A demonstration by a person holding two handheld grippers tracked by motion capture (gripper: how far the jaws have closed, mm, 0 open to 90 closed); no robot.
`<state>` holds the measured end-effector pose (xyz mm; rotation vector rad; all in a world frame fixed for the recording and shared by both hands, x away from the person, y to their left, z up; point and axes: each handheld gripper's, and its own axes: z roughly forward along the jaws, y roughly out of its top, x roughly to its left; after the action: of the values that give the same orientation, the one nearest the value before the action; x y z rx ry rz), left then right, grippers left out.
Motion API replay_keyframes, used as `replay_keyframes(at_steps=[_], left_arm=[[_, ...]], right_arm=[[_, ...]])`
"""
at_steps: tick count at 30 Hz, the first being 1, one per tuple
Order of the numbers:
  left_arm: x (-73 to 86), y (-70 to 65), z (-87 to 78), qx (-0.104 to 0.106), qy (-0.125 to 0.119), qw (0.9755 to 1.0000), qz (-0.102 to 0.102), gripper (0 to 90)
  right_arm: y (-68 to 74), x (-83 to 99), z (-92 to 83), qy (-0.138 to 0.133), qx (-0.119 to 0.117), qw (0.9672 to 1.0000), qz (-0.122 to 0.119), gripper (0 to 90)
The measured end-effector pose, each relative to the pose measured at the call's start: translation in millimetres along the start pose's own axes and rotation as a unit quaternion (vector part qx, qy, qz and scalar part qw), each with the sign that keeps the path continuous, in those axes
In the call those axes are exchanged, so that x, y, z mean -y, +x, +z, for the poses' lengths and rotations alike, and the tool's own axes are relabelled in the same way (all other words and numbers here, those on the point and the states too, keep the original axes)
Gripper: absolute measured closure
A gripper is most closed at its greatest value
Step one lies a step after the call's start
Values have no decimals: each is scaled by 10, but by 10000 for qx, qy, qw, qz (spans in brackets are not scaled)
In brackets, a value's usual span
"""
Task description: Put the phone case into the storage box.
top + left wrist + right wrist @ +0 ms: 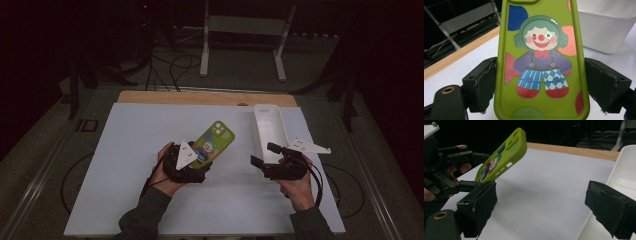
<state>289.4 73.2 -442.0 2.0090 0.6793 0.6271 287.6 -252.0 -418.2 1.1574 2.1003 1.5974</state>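
I have the green phone case (541, 62), the one printed with a clown, clamped by its long edges in my left hand-held gripper (192, 165); it is lifted off the bench (125, 165) and tilted, camera cutout end pointing up and away from me. In the left gripper view both pads (484, 82) press against the soft rim low down on the case, so most of its length hangs unsupported beyond them. My right hand-held gripper (265, 160) is released, jaws spread with nothing between them, resting at the near end of the white tray (270, 125) just to the right of the case. My worry is the grip: the rubbery rim could flex or pivot between the pads and slip, and a hasty swing toward the tray might knock its wall.
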Motion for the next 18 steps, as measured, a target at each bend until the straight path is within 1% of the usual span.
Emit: replay_keyframes(at_steps=[4,11,14,18], left_arm=[[-20,-25,-5,13,-33,10000,72,165],[-61,-45,-8,25,-91,9998,146,165],[-66,-62,5,3,-72,9998,170,165],[-76,-83,17,15,-93,9997,209,165]], right_arm=[[13,-13,14,20,-22,10000,-30,99],[3,-40,22,-14,-114,9999,75,98],[-8,-43,26,-26,-153,9998,152,97],[-14,-52,23,-57,-190,9997,175,96]])
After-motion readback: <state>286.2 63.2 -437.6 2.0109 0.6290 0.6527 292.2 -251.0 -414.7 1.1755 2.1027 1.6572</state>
